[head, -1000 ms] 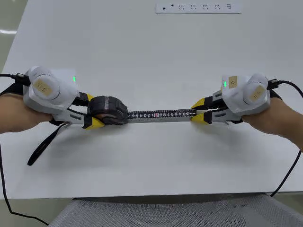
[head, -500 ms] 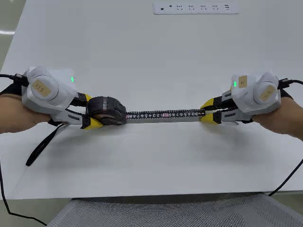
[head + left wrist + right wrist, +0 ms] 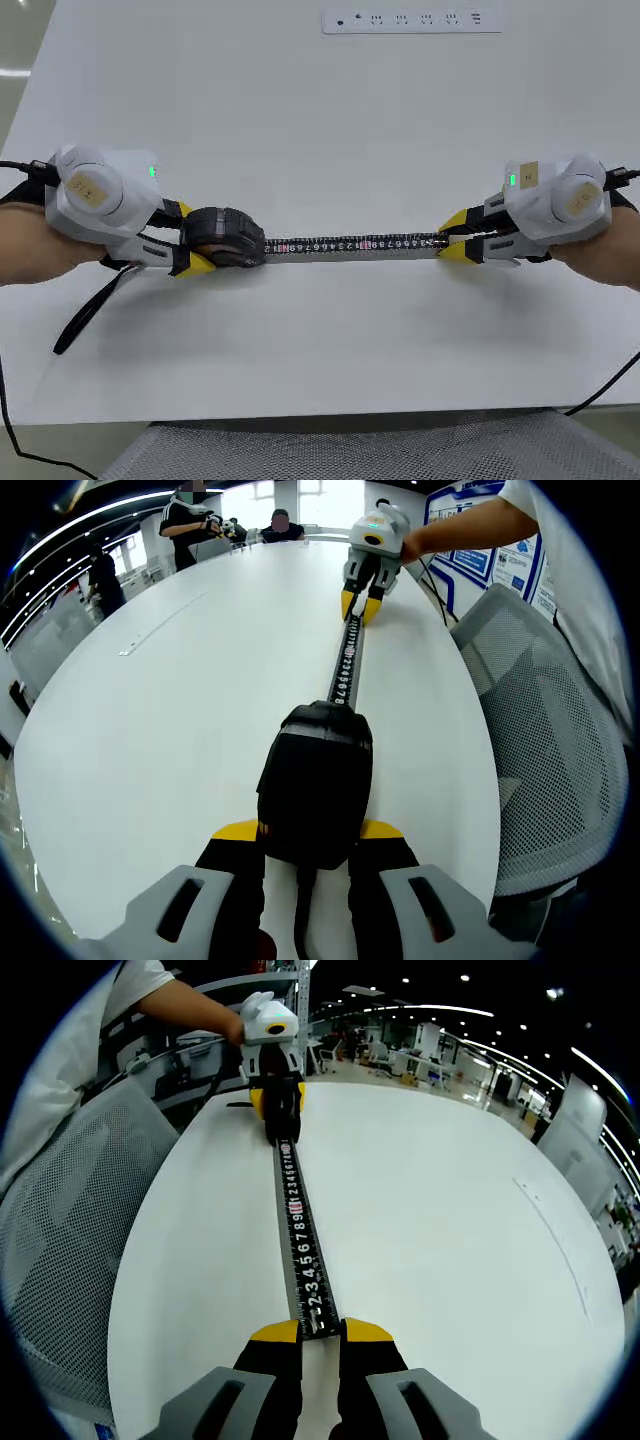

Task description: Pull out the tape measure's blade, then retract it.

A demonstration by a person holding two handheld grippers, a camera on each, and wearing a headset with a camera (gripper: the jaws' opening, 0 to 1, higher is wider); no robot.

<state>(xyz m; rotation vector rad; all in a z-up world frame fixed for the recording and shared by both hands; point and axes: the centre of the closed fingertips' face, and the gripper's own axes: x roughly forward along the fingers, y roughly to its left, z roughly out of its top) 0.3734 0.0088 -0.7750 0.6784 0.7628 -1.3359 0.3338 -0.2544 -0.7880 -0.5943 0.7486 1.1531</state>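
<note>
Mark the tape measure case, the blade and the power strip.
tape measure case (image 3: 225,236): head view, top of black housing.
blade (image 3: 350,244): head view, middle of its scale.
power strip (image 3: 410,20): head view, centre of its face.

On the table (image 3: 320,130), left of centre: tape measure case (image 3: 225,237), clamped between the jaws of the left gripper (image 3: 192,247), which reaches in from the left side. The blade (image 3: 350,244) runs from the case straight to the right, low along the table (touching or just above, cannot tell), to the right gripper (image 3: 452,237), whose jaws pinch its end. A power strip (image 3: 410,20) lies behind, at the far edge, right of centre. A strap (image 3: 88,308) trails from the left gripper toward the near left. A chair (image 3: 350,448) stands before the near edge.
</note>
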